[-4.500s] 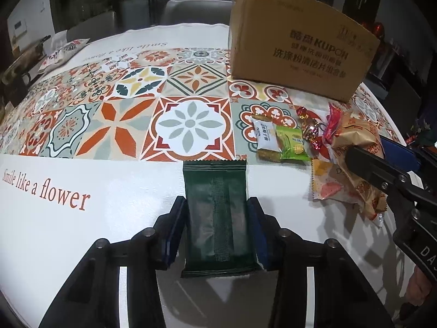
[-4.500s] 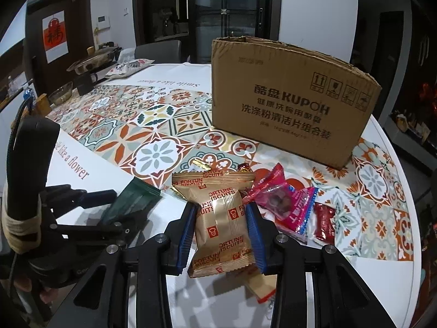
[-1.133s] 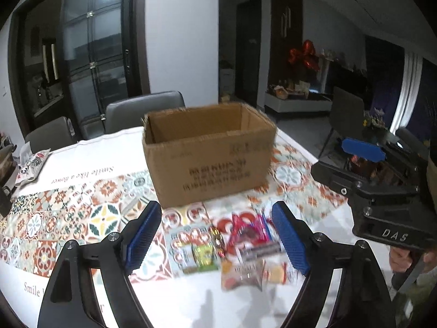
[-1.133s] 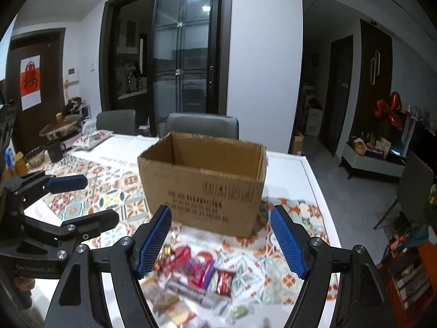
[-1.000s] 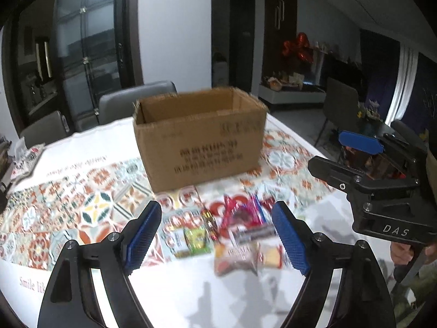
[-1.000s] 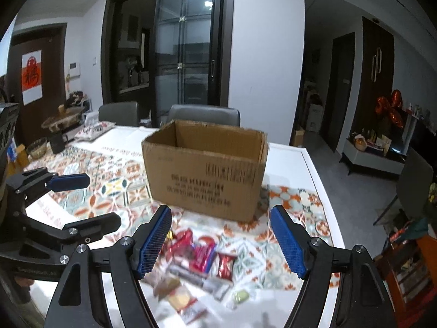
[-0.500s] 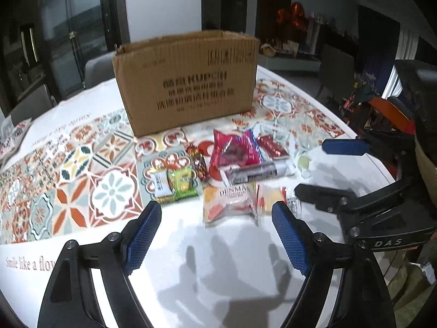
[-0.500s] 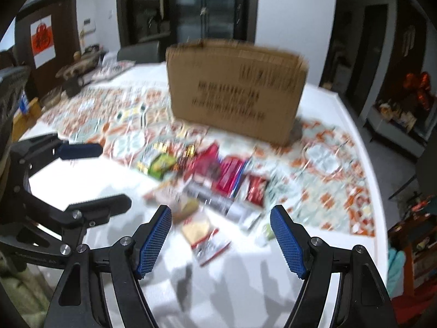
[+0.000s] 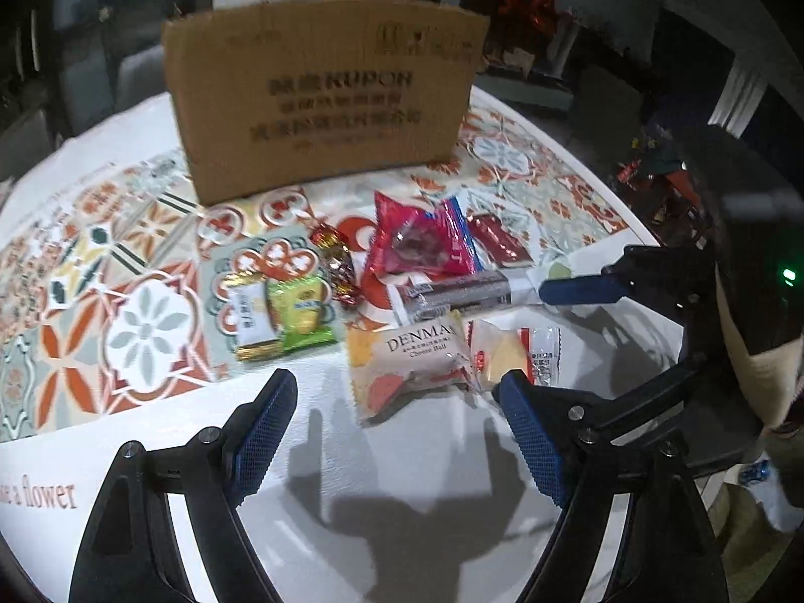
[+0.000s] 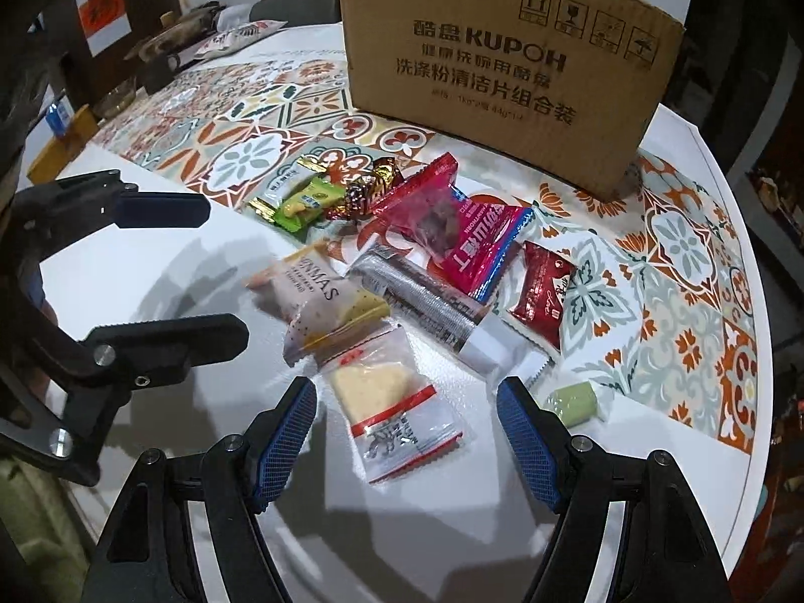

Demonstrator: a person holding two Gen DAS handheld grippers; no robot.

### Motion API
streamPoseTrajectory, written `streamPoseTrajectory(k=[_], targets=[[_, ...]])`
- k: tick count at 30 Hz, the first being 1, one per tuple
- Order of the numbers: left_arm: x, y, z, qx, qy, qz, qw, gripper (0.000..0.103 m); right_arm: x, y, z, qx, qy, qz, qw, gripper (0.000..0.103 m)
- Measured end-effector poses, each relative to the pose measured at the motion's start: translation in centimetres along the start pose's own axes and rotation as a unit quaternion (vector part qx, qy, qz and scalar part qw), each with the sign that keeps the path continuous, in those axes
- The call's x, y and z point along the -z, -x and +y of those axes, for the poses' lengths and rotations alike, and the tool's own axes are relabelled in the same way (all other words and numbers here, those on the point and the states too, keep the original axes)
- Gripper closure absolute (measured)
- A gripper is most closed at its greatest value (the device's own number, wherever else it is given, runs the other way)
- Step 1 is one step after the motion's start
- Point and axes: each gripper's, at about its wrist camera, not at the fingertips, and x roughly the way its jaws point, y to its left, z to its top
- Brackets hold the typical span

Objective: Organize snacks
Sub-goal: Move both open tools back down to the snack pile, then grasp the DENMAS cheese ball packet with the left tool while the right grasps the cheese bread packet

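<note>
Two hand-held grippers hang over a tiled tablecloth, both spread and empty. Beyond them stands a KUPOH cardboard box, with the loose snacks lying between box and grippers. Ahead of the left gripper lies a DENMAS cheese ball packet, just beyond its pads. Between the right gripper's blue pads lies a clear cracker packet, untouched; a small green candy sits just outside its right pad.
</note>
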Motion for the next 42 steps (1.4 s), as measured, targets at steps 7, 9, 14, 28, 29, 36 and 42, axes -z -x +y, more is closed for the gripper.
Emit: streamPoseTrajectory(k=[7,9,14,28,29,36,42], targets=[[-1.1,-1.9,0.1,0.007,0.021,0.017,0.9996,0.020,-0.2,-0.1,-0.5,-0.007,-0.008,-0.012,1.000,0.028],[-1.3,-2.5,0.0,0.007,0.029,0.023,0.9993,0.020,-0.2,-0.1,-0.6,-0.010,-0.014,-0.014,1.000,0.028],[-1.4,-3.4,0.2,-0.013,0.054,0.027,0.9981,0.022,0.0,0.0,-0.6,-0.004,-0.014,-0.021,1.000,0.032],[-0.3,-3.1,0.4,-0.012,0.060,0.026,0.9978,0.056,0.0,-0.4,-0.2,-0.014,-0.015,-0.021,1.000,0.066],[0.0,-2.9,0.5,-0.013,0.061,0.026,0.9977,0.057,0.0,-0.4,-0.2,-0.012,-0.018,-0.023,0.999,0.066],[1.3,-1.7,0.2,-0.024,0.059,0.024,0.9977,0.057,0.8,-0.2,0.2,0.002,-0.027,-0.026,0.999,0.061],[2.0,-0.9,0.2,-0.034,0.059,0.015,0.9975,0.057,1.0,0.0,0.5,0.014,-0.038,-0.033,0.999,0.065]])
